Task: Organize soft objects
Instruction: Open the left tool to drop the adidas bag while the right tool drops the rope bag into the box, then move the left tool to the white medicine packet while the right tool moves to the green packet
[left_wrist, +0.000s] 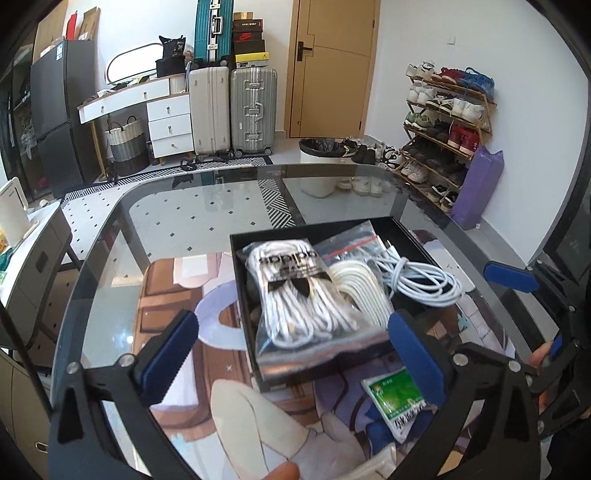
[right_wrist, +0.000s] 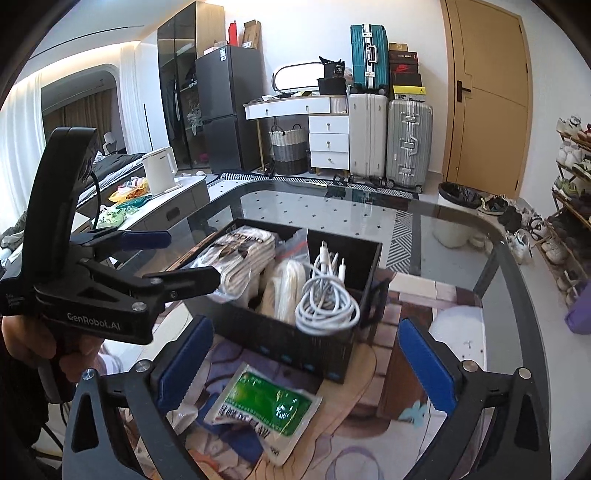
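Spreading wide over the tabletop (left_wrist: 177, 221), both pairs of fingers are seen with nothing held between them.

The left gripper (left_wrist: 295, 354) is held over the near end of the black box (left_wrist: 243, 280). The laces bag (left_wrist: 295, 295) is seen ahead of and between its fingers (left_wrist: 168, 354), lying in the box with its near end draped over the box's front wall; no pad is pressed on it. A second laces bundle (left_wrist: 364, 291) is packed just beyond the right-hand finger, and a coiled white cable (left_wrist: 424, 277) is laid further to that side in the same box. A green sachet (left_wrist: 397, 398) is seen on the printed mat (left_wrist: 177, 295), just below and inside the right-hand finger, outside the box.

The right gripper (right_wrist: 306, 369) is held short of the box (right_wrist: 280, 339). The sachet (right_wrist: 266, 402) is seen between its fingers (right_wrist: 184, 365), nearer the left-hand one, flat on the mat and untouched. The cable (right_wrist: 327, 306) is coiled in the box's near corner, ahead of the gap. The left gripper (right_wrist: 166, 254) is seen beyond the left-hand finger, a hand (right_wrist: 51, 343) wrapped round its grip.
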